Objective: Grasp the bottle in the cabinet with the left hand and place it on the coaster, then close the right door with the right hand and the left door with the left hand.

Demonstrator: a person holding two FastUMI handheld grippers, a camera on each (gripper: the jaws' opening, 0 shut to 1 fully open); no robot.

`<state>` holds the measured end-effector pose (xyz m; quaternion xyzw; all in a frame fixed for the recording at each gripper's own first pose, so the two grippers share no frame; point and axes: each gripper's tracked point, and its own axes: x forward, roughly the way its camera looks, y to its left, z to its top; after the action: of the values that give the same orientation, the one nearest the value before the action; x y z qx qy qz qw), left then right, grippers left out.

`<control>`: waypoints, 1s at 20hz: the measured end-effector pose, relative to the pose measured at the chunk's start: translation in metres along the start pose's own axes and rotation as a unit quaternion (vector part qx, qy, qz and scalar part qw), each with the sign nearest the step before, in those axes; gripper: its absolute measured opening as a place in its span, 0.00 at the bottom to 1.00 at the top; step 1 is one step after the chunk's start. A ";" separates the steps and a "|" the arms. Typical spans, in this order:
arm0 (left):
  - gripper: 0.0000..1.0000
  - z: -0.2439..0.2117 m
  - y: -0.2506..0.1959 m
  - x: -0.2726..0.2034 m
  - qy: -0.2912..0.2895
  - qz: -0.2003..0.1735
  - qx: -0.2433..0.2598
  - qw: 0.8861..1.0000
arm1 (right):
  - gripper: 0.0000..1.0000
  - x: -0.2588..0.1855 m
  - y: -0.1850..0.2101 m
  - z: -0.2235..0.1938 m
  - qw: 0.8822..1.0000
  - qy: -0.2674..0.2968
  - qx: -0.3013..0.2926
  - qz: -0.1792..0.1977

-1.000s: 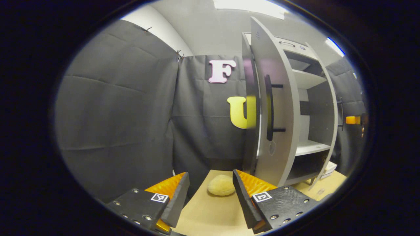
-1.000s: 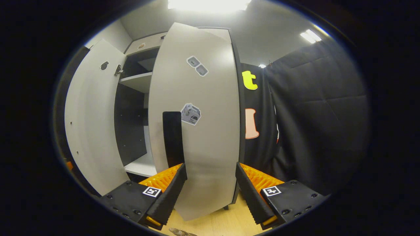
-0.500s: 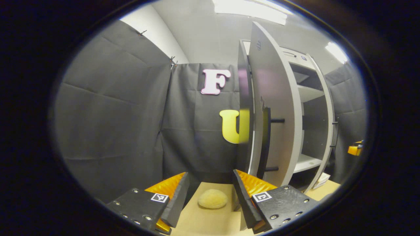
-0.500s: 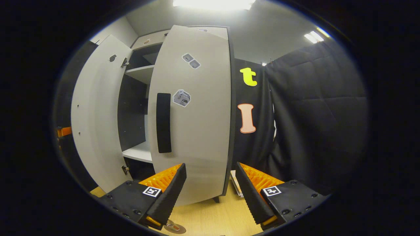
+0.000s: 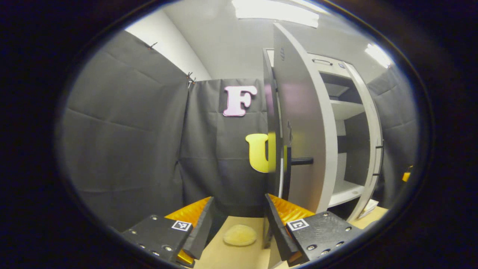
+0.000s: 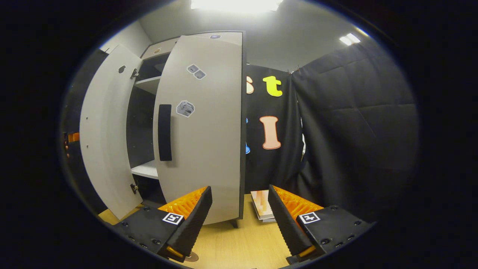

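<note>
In the left gripper view the grey cabinet's (image 5: 347, 108) left door (image 5: 304, 130) stands open, nearly edge-on, with its black handle (image 5: 295, 161) on the near face. My left gripper (image 5: 239, 224) is open, and its right finger (image 5: 278, 224) sits close beside the door's lower edge. In the right gripper view the right door (image 6: 203, 127), with its black handle (image 6: 164, 132), is swung most of the way shut. My right gripper (image 6: 239, 220) is open, a little in front of it. A small round thing (image 6: 192, 257) peeks out under its left finger; I cannot tell what it is.
A pale yellow round pad (image 5: 239, 235) lies on the wooden table (image 6: 239, 246) between the left gripper's fingers. A white stack (image 6: 261, 205) sits beside the cabinet's right side. The other gripper shows as an orange spot (image 6: 73, 137) past the left door (image 6: 108, 127). Black cloth walls surround the booth.
The right gripper has drawn back from the right door, which now looks smaller and more closed. The left gripper has shifted so that the left door appears closer and more edge-on.
</note>
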<state>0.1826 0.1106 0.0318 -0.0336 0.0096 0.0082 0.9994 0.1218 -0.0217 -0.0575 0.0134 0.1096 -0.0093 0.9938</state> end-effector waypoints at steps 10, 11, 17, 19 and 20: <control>0.78 -0.001 -0.037 -0.006 -0.006 0.001 -0.022 1.000 | 0.96 0.000 -0.030 0.000 1.000 0.000 0.016 -0.001; 0.78 -0.001 -0.040 -0.006 -0.006 0.001 -0.026 1.000 | 0.96 0.000 -0.032 0.000 1.000 0.001 0.015 0.000; 0.78 -0.002 -0.065 -0.008 -0.009 -0.013 -0.041 0.999 | 0.96 -0.005 -0.053 -0.006 1.000 0.006 0.006 -0.003; 0.77 -0.003 -0.078 -0.006 -0.009 -0.022 -0.047 0.999 | 0.96 -0.007 -0.056 -0.005 1.000 0.005 0.009 -0.003; 0.77 -0.002 -0.085 -0.005 -0.009 -0.028 -0.049 0.998 | 0.96 -0.008 -0.057 -0.005 1.000 0.004 0.009 -0.003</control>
<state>0.1793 0.0258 0.0358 -0.0824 -0.0010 -0.0193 0.9964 0.1112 -0.0784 -0.0619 0.0224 0.1139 -0.0132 0.9932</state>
